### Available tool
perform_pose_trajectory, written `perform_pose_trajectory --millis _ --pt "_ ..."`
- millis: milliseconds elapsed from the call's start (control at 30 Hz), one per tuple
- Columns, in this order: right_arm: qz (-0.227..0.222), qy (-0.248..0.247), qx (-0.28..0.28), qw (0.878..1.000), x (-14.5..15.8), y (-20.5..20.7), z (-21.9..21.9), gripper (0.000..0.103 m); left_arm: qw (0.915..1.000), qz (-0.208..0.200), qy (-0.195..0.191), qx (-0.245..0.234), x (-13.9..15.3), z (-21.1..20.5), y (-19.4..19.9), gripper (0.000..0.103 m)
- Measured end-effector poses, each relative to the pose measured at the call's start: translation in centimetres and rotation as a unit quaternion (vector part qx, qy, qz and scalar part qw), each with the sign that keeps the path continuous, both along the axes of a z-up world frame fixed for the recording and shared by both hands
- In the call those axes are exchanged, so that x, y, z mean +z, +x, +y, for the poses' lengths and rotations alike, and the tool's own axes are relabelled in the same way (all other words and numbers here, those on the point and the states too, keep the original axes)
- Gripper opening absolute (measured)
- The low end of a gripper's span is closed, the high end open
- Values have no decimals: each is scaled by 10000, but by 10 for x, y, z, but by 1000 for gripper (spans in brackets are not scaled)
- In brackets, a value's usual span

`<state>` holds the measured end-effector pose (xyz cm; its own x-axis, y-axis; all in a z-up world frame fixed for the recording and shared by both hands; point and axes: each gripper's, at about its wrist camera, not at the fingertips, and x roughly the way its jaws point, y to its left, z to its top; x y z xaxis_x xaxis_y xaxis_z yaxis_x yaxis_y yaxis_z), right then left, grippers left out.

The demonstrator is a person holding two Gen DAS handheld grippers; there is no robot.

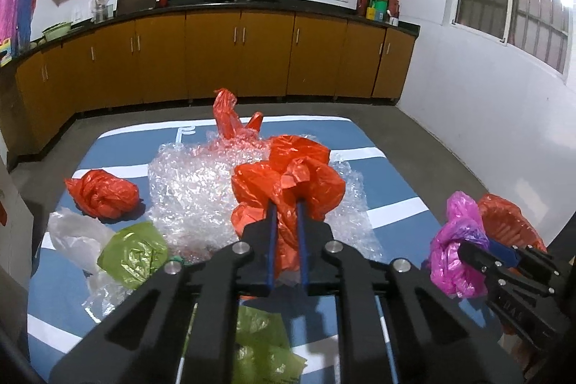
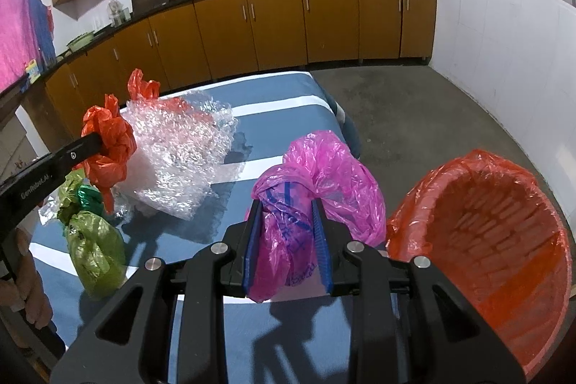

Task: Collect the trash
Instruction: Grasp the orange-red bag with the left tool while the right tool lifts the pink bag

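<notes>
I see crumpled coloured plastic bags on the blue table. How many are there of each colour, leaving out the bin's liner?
orange bags: 3
pink bags: 1
green bags: 2
Total: 6

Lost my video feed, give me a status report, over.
Left gripper shut on orange bag. Right gripper shut on pink bag. Lined bin open beside it, nothing blocking.

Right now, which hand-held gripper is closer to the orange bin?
The right. The right hand-held gripper, shut on the pink bag, sits just beside the orange-lined bin. The left hand-held gripper, clamping an orange bag, is farther off, over the bubble wrap.
</notes>
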<state>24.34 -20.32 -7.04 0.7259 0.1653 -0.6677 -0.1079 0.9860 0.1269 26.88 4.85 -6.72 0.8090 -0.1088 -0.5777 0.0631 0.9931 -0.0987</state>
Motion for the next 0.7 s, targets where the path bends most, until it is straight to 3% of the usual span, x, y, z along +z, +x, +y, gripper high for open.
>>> perform_pose_trajectory --millis 367,700 --pt "-172 89 -24 9998 14 -15 -8 28 9995 -226 -55 -191 17 -5 -23 7" --pt "-306 -23 -444 9985 32 -40 -50 28 9957 -330 -320 -809 37 -50 -47 7"
